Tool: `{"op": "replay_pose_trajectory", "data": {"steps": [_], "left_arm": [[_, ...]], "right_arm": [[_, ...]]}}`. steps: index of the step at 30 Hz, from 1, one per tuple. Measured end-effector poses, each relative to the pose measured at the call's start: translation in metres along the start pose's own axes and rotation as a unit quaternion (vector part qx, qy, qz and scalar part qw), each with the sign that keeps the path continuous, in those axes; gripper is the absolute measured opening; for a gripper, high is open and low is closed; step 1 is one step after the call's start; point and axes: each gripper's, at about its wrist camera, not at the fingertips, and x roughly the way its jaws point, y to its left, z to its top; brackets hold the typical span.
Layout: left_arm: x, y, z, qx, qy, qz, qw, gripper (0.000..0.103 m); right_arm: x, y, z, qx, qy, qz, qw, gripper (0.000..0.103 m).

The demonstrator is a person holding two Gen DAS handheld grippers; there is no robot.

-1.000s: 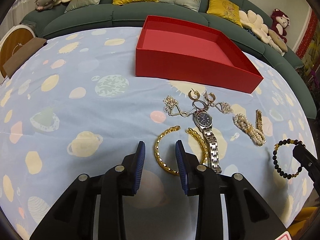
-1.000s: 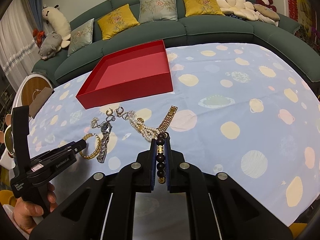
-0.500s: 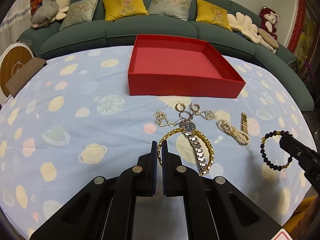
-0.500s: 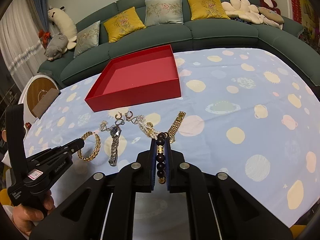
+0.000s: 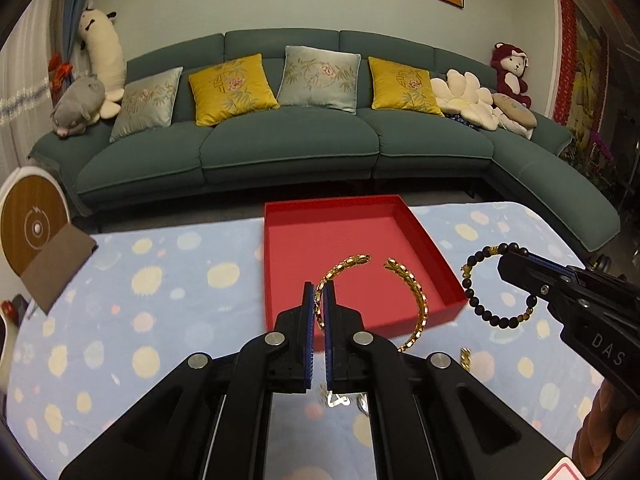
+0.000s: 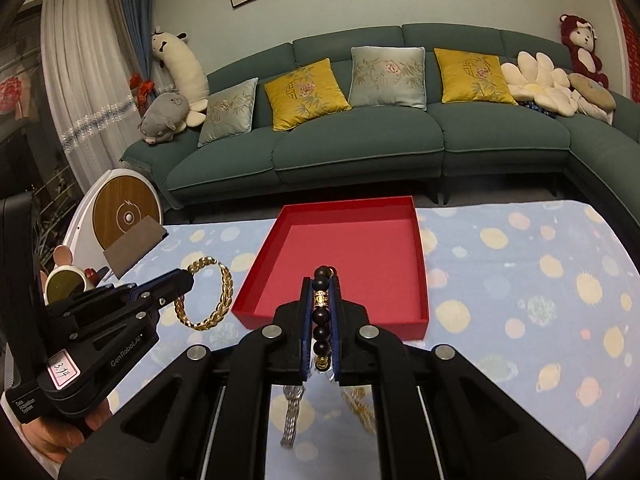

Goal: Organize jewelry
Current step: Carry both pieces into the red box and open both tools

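Note:
My left gripper (image 5: 319, 292) is shut on an open gold cuff bracelet (image 5: 416, 300) and holds it in the air over the near edge of the empty red box (image 5: 340, 240). My right gripper (image 6: 320, 284) is shut on a dark beaded bracelet (image 6: 321, 316), raised in front of the red box (image 6: 360, 252). The right gripper also shows in the left wrist view (image 5: 506, 266) with the beaded bracelet (image 5: 488, 312) hanging from it. The left gripper shows in the right wrist view (image 6: 188, 278) with the gold cuff (image 6: 224, 292).
A silver watch band (image 6: 290, 416) and a gold chain (image 6: 360, 404) lie on the planet-print cloth (image 6: 540, 300) under my right gripper. A brown card (image 5: 56, 268) and a round wooden stand (image 5: 28, 228) sit at the left. A green sofa (image 5: 288, 140) runs behind.
Both grippers have risen from the cloth and tilted up toward the box. The gold cuff has been lifted off the cloth. The beaded bracelet stays gripped.

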Motion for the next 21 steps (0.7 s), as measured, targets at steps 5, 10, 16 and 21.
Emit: {"op": "replay_pose_trajectory", "data": {"steps": [5, 10, 16, 21], "left_arm": [[0.051, 0.006, 0.017, -0.001, 0.009, 0.003, 1.0000, 0.002], [0.098, 0.009, 0.009, -0.012, 0.043, 0.005, 0.9990, 0.002], [0.123, 0.011, -0.009, -0.017, 0.062, 0.020, 0.9977, 0.008], [0.117, 0.015, -0.012, -0.020, 0.059, 0.029, 0.9976, 0.024]], "right_arm": [[0.058, -0.021, 0.010, 0.022, 0.023, -0.003, 0.999, 0.007], [0.100, -0.043, 0.002, 0.042, 0.058, -0.012, 0.997, 0.007], [0.114, -0.053, -0.006, 0.047, 0.069, -0.032, 0.996, 0.041], [0.093, -0.054, -0.004, 0.038, 0.036, -0.050, 0.997, 0.051]]}}
